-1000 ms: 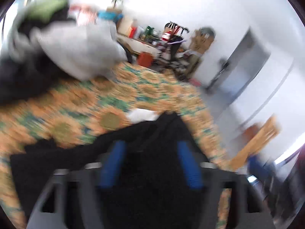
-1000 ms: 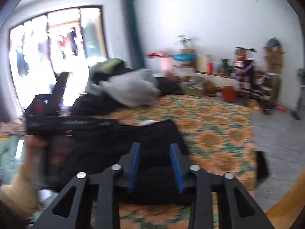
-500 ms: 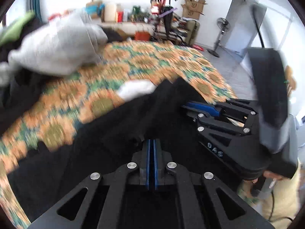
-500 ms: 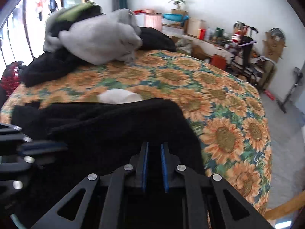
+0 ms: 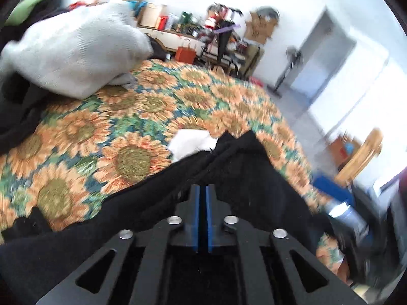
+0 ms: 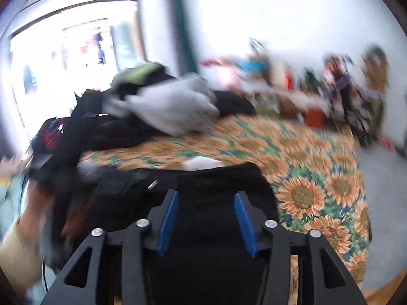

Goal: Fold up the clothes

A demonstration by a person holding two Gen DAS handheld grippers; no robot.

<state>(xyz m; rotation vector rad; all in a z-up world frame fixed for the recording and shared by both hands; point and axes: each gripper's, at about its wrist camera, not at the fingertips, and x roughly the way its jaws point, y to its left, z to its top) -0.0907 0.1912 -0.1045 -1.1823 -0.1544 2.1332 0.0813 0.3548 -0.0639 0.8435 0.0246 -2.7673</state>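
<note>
My left tongs point down over the black garment, which lies spread on the bed's sunflower bedspread right in front of me. Their blue pads look almost pressed together with only a thin slit between, and the jaws are opening. I see dark cloth rising around them, but I cannot tell whether any fold is caught in that slit.

My right tongs hang over the same black garment from its near edge. Their blue pads stand well apart and the jaws are opening; the cloth lies below and between them, and the pads do not press on it.

A small white piece of cloth peeks out just beyond the garment's far edge, touching it. Farther back on the bed sits a heap of clothes topped by a pale grey knit, with dark pieces beneath and something green at the very top.

In the right view my other hand shows at the left edge as a blur, holding the left tool.
</note>
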